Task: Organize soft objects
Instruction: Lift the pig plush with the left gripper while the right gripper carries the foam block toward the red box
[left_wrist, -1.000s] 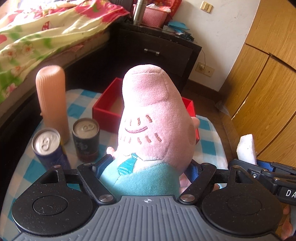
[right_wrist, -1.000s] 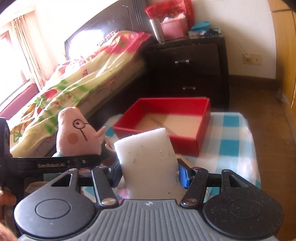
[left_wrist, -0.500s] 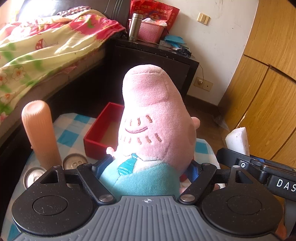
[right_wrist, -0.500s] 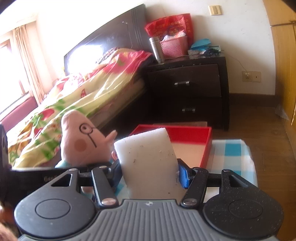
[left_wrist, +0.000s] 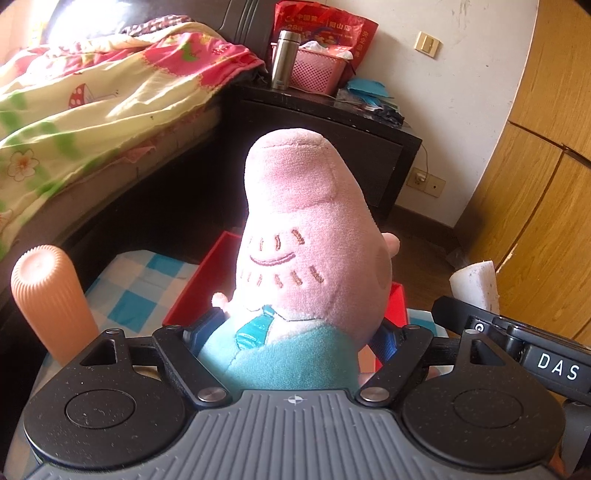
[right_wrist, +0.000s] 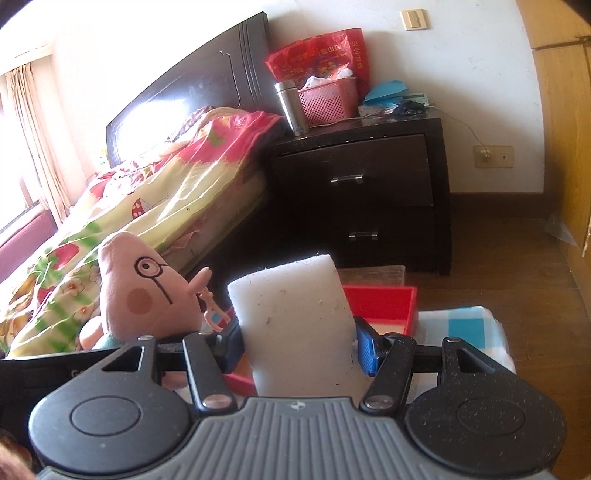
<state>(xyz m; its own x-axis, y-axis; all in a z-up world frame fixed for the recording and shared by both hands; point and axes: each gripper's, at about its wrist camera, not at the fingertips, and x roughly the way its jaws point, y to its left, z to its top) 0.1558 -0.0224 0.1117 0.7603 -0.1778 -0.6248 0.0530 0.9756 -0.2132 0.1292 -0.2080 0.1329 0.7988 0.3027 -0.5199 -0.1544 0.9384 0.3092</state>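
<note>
- Two grippers, each carrying something soft.
- Left gripper (left_wrist: 295, 332) is clamped on the pink pig plush (left_wrist: 310, 243) at its teal body, head upright.
- Right gripper (right_wrist: 299, 343) squeezes a white sponge block (right_wrist: 299, 325) standing upright between its pads.
- Both loads hang over the red box (right_wrist: 384, 302) on the checked cloth (left_wrist: 140, 288); how high above it is hard to judge.
- A ribbed peach cylinder (left_wrist: 48, 299) stands left of the box.
</note>
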